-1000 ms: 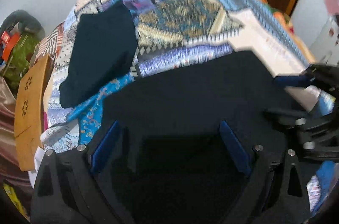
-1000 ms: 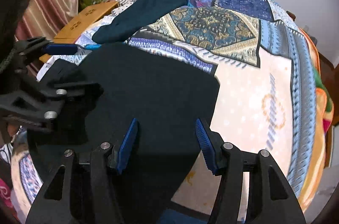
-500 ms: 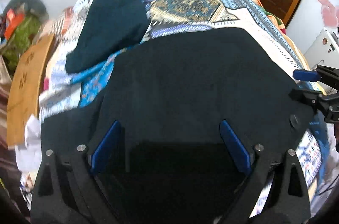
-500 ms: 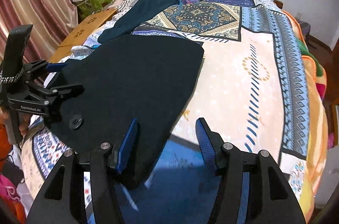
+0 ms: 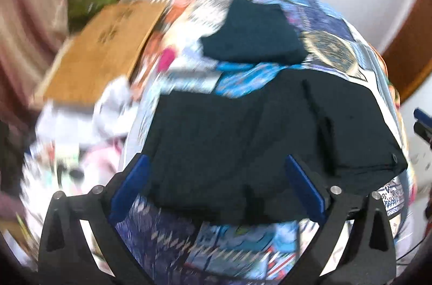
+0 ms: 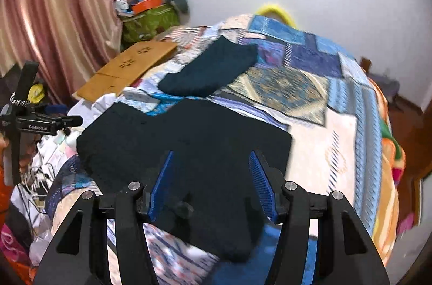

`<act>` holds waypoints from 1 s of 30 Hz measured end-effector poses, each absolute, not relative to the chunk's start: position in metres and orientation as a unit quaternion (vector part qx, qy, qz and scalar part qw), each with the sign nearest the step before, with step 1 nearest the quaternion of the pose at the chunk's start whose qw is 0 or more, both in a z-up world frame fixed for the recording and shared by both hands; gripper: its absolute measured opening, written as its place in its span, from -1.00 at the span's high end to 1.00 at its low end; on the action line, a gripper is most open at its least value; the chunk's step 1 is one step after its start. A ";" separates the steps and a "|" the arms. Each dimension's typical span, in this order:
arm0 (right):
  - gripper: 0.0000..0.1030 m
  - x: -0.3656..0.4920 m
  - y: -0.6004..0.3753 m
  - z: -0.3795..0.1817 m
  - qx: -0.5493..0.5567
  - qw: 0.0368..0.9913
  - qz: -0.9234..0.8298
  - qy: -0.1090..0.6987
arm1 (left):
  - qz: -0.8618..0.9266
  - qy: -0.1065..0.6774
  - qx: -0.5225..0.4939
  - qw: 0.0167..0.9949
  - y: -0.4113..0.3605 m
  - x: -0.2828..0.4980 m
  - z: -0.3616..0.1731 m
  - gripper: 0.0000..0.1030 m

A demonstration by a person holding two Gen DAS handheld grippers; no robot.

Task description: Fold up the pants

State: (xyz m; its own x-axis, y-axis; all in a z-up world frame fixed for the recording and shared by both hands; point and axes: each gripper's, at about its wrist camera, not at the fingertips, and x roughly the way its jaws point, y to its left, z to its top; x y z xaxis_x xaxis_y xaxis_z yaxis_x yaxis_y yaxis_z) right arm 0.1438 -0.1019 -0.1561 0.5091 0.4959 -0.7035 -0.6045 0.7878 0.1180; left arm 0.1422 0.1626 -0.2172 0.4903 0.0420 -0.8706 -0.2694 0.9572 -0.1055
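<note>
The black pants (image 5: 264, 128) lie folded flat on the patchwork bedspread (image 5: 332, 53); they also show in the right wrist view (image 6: 189, 144). My left gripper (image 5: 216, 185) is open and empty, raised above the pants' near edge. My right gripper (image 6: 212, 182) is open and empty, above the near part of the pants. The left gripper shows at the left edge of the right wrist view (image 6: 67, 121). The right gripper's fingertips (image 5: 421, 120) show at the right edge of the left wrist view.
A dark teal folded garment (image 6: 213, 69) lies farther back on the bed (image 5: 256, 36). A wooden board (image 6: 129, 69) leans off the bed's left side. A green bag with clutter (image 6: 148, 20) stands by the curtain. Cables and clothes lie at the left.
Both grippers have lifted and drawn back from the pants, still open. The left view has swung left and blurred. The pants stay flat on the bed.
</note>
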 end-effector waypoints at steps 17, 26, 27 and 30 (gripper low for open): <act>-0.05 0.149 -0.032 -0.221 -0.136 0.814 0.333 0.456 | 0.050 0.558 -0.390 0.731 0.215 0.108 -0.330 -0.97; -0.07 0.149 -0.032 -0.223 -0.119 0.810 0.346 0.458 | 0.044 0.522 -0.461 0.716 0.227 0.130 -0.341 -0.96; -0.07 0.150 -0.032 -0.222 -0.118 0.810 0.346 0.458 | 0.047 0.518 -0.465 0.717 0.228 0.132 -0.341 -0.92; -0.07 0.150 -0.033 -0.222 -0.112 0.810 0.349 0.458 | 0.067 0.516 -0.452 0.725 0.230 0.137 -0.340 -0.17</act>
State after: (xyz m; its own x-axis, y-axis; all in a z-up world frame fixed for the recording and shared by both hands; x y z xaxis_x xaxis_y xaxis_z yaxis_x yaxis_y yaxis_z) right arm 0.1503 -0.0331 -0.2223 0.3376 0.4631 -0.8195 -0.6681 0.7312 0.1380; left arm 0.1367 0.2303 -0.3396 0.4587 -0.3691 -0.8083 -0.5635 0.5825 -0.5858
